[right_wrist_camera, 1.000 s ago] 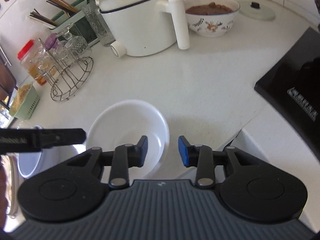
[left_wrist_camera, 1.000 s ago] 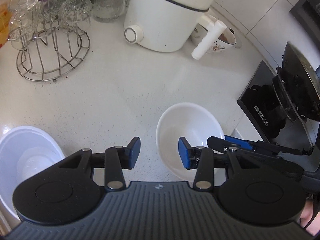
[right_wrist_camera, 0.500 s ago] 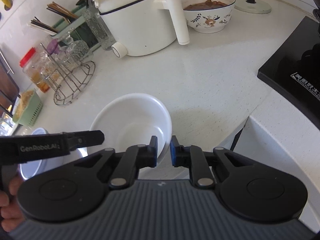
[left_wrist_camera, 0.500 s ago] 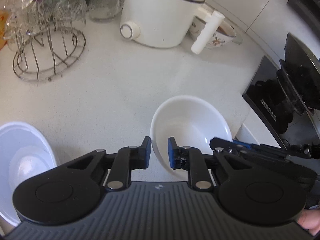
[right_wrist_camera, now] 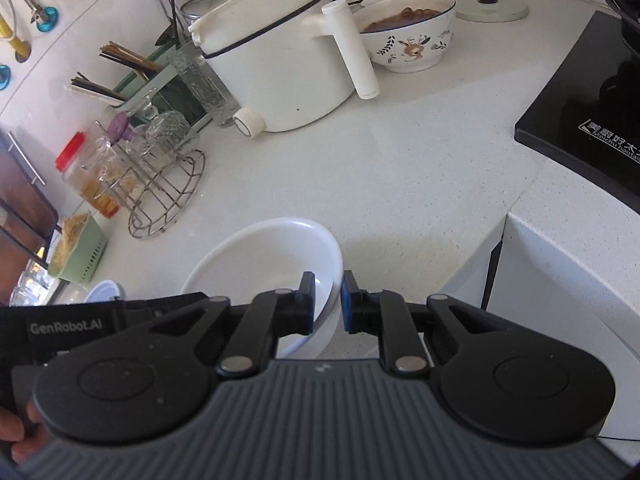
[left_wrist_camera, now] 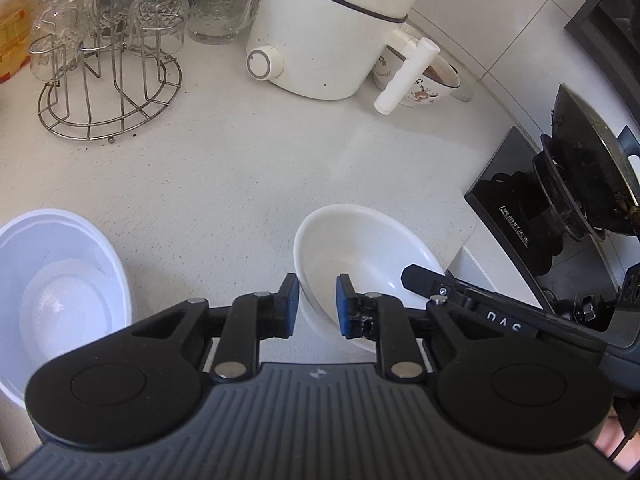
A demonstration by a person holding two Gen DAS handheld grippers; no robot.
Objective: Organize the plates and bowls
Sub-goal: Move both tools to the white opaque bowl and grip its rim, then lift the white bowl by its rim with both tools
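Both pairs of jaws have closed since a second ago: our left gripper (left_wrist_camera: 317, 306) and right gripper (right_wrist_camera: 327, 305) now pinch opposite rims of the glossy white ceramic bowl (left_wrist_camera: 360, 256), lower centre on the speckled white bench (left_wrist_camera: 240, 168). Risk: thin rim holds may slip if we lift unevenly. Bowl's underside hidden; translucent plastic tub (left_wrist_camera: 60, 292) cut off lower left.

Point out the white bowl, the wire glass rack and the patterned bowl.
white bowl (left_wrist_camera: 360, 248): left wrist view, inner wall.
wire glass rack (left_wrist_camera: 108, 92): left wrist view, base ring area.
patterned bowl (right_wrist_camera: 412, 46): right wrist view, painted outer side.
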